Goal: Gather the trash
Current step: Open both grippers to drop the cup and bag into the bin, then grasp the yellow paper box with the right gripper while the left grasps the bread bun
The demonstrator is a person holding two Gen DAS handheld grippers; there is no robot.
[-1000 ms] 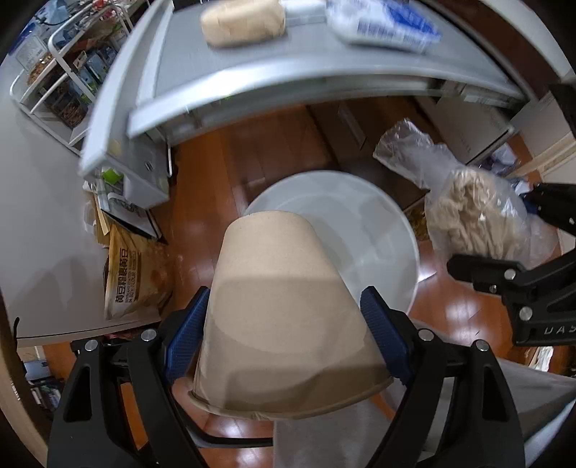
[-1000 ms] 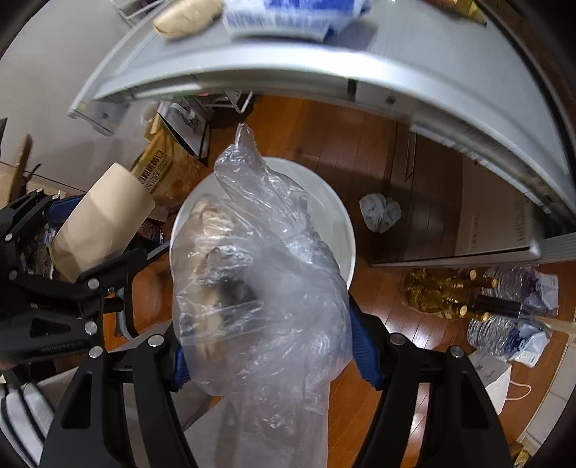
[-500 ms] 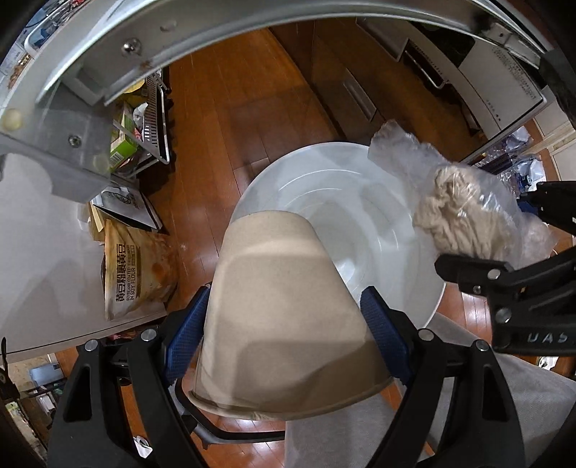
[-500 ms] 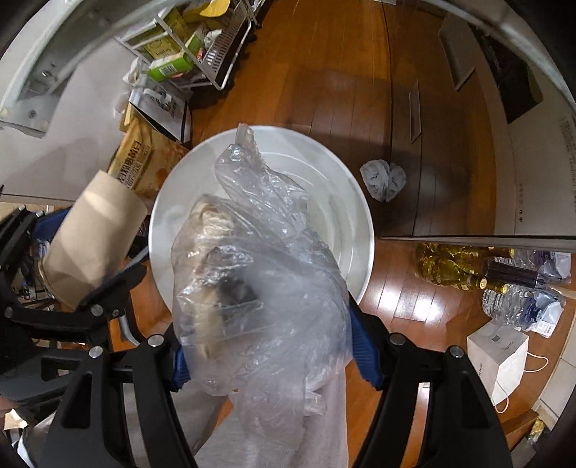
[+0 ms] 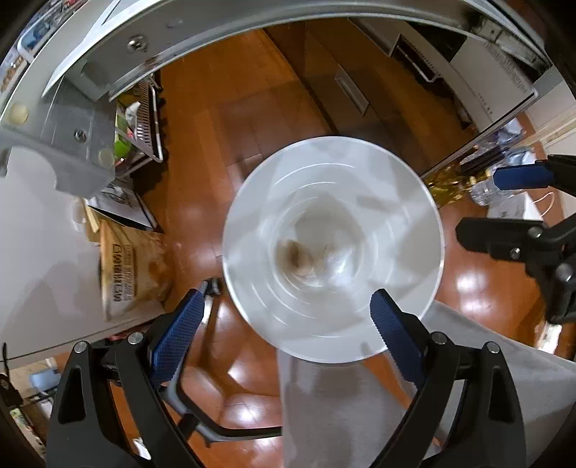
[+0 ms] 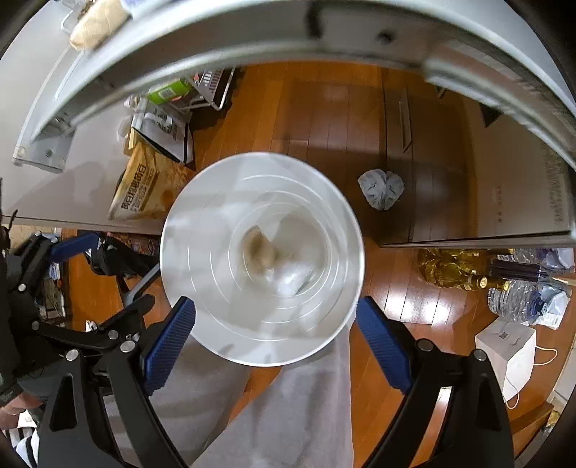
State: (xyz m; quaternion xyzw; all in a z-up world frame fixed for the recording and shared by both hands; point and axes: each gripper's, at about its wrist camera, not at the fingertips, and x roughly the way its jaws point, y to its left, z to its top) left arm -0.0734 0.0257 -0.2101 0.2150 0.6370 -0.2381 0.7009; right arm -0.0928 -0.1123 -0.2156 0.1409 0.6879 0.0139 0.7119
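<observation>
A round white bin (image 5: 252, 201) (image 6: 201, 316) stands on the wooden floor right under both grippers. At its bottom lie the brown paper cup (image 5: 293, 257) (image 6: 259, 248) and the clear plastic bag (image 5: 336, 261) (image 6: 293, 277), both blurred. My left gripper (image 5: 288, 318) points straight down over the bin, its jaws opening with nothing between the blue pads (image 5: 178, 338). My right gripper (image 6: 275, 329) hangs over the same bin, jaws opening and empty; it also shows at the right edge of the left wrist view (image 5: 518, 201).
A grey table edge (image 5: 216, 32) (image 6: 324, 32) arcs overhead. A crumpled grey wad (image 6: 381, 189) lies on the floor right of the bin. A tan printed bag (image 5: 133, 266) (image 6: 142, 189), wire rack (image 5: 138, 118), bottles (image 6: 468, 270), white box (image 6: 507, 345) and a grey trouser leg (image 6: 295, 406) surround it.
Both grippers opened: the paper cup left the left jaws and the plastic bag left the right jaws, and both dropped into the white bin. Both hands sank slightly toward the bin.
</observation>
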